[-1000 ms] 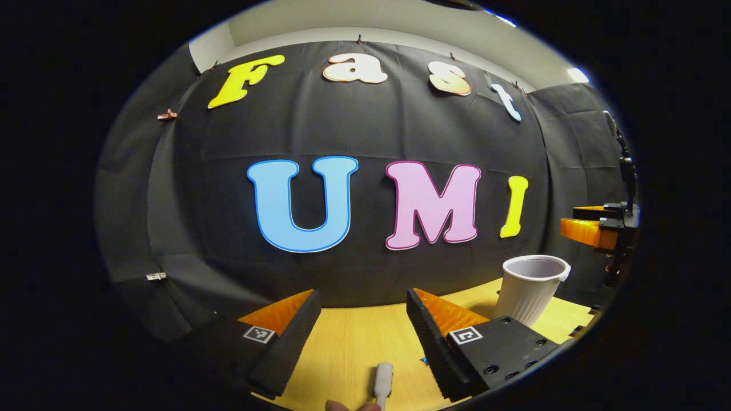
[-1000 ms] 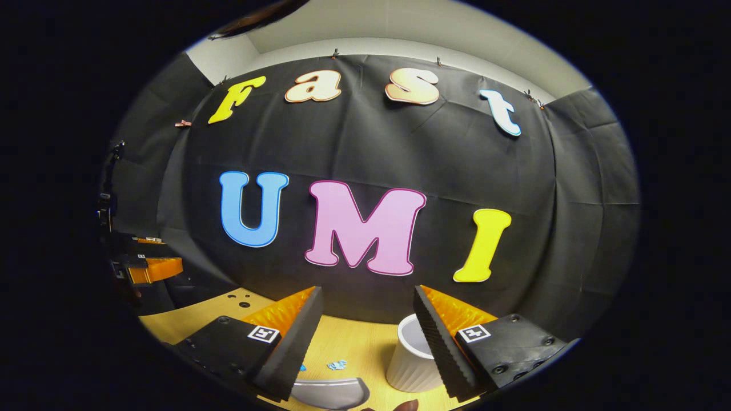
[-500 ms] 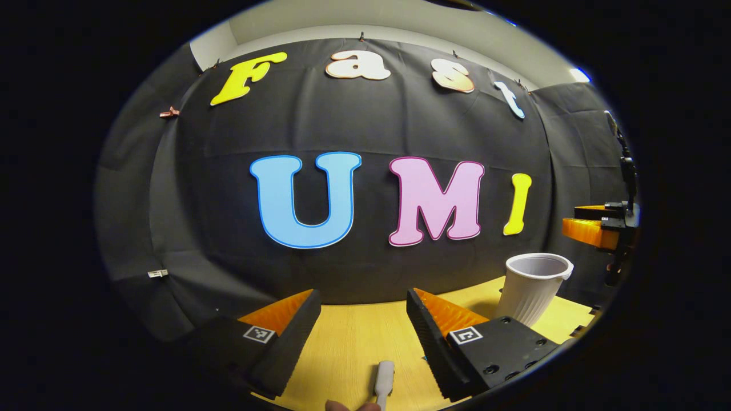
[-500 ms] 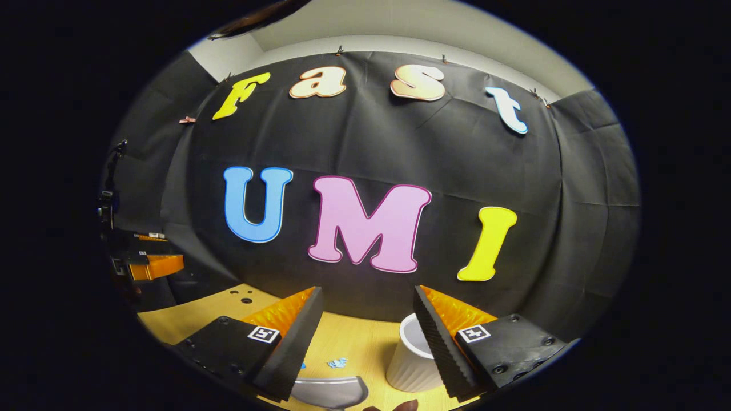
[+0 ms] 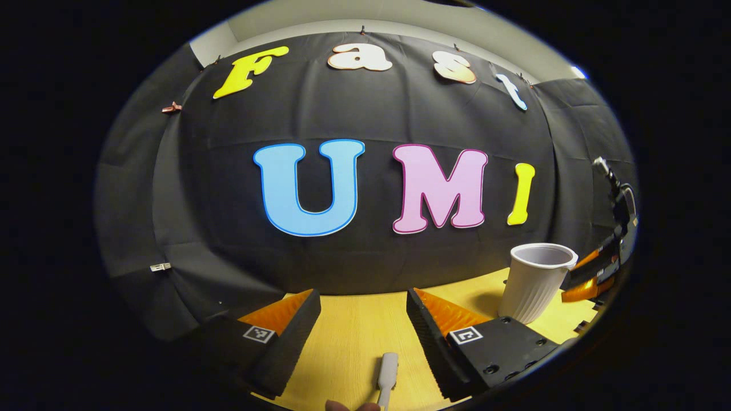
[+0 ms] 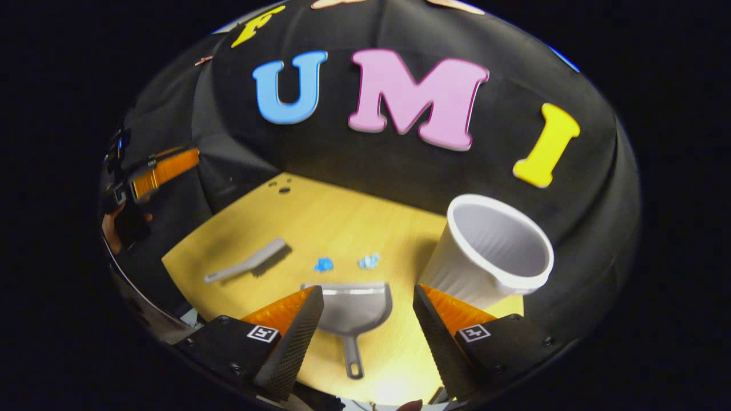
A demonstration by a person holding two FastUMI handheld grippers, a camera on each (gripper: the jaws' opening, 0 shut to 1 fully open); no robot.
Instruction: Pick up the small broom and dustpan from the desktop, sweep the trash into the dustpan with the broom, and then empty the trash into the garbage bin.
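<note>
While both my grippers hang released, the right gripper [image 6: 365, 319] hovers over the dustpan [image 6: 353, 308] on the counter [image 6: 320, 222]; the broom [image 6: 246, 264] lies left, trash [image 6: 324, 264] between.

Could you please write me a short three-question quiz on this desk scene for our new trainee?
1. True or false: the dustpan lies flat on the desk, not held by either gripper.
2. What lies just beyond the dustpan's front edge? A) blue paper scraps B) a spoon C) a sponge
3. Fill in: the white cup stands upright with its opening facing ____.

Key
1. True. The right gripper is open above the dustpan, and the left gripper is open above the brush, which lies on the desk.
2. A
3. up
</note>
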